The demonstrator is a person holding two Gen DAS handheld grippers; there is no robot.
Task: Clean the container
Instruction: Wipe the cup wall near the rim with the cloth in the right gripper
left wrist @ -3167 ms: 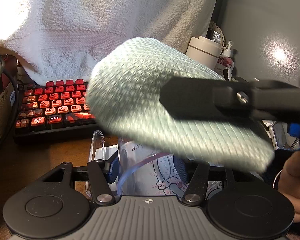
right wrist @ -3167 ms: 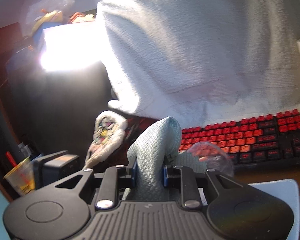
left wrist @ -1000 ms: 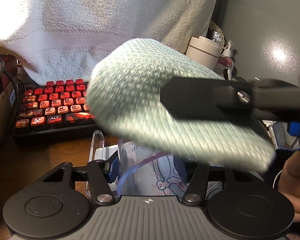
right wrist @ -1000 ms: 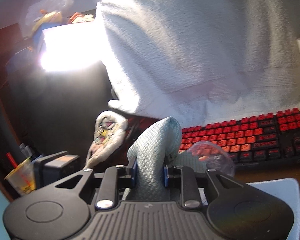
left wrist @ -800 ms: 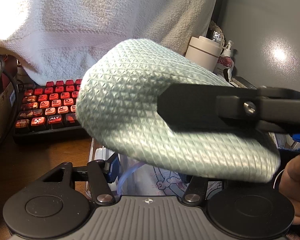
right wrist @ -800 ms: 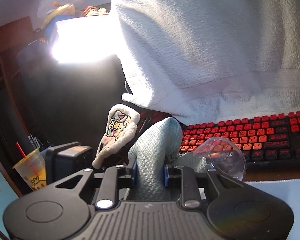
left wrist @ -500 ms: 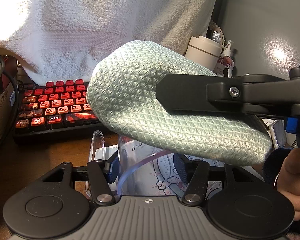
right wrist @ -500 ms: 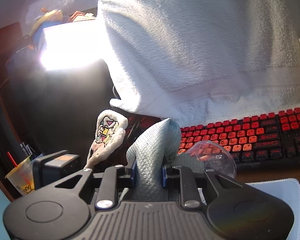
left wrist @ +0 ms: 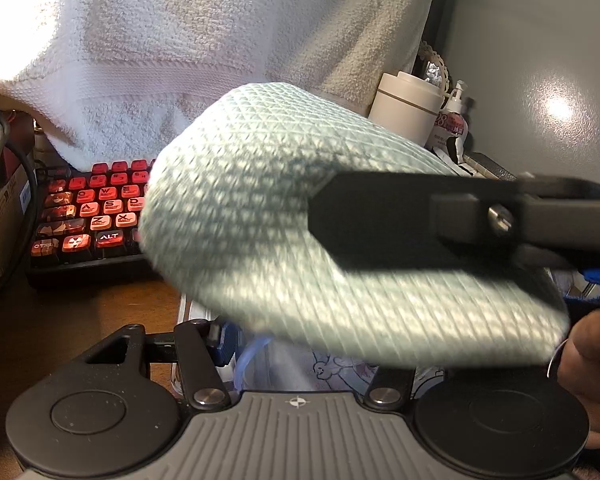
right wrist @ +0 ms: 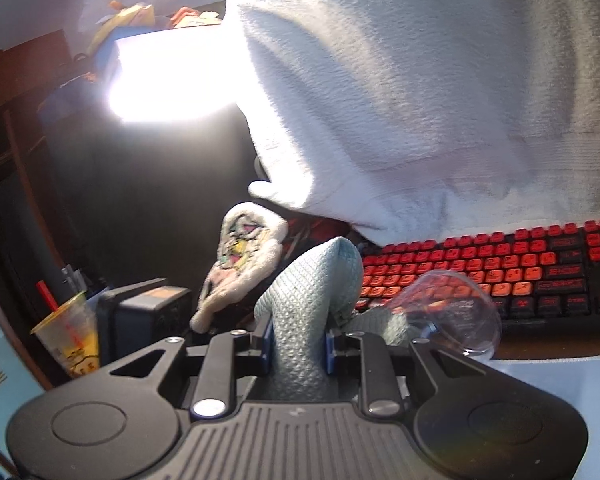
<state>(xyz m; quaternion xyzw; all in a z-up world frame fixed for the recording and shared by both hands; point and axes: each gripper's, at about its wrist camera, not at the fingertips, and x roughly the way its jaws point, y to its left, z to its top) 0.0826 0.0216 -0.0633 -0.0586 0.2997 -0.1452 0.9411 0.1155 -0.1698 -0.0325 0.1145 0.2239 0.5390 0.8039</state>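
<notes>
Left gripper (left wrist: 300, 344) clamps the clear cup (left wrist: 276, 364), right gripper (right wrist: 297, 346) pinches the green cloth (left wrist: 300, 216) over its mouth; cup contents hidden.

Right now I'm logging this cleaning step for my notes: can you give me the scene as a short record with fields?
left gripper: shut on the clear plastic cup
right gripper: shut on the pale green cloth
cloth position: bunched over the cup's mouth, blurred
cup: transparent, printed with a cartoon
behind: red keyboard under a draped white towel
surface: brown desk
</notes>
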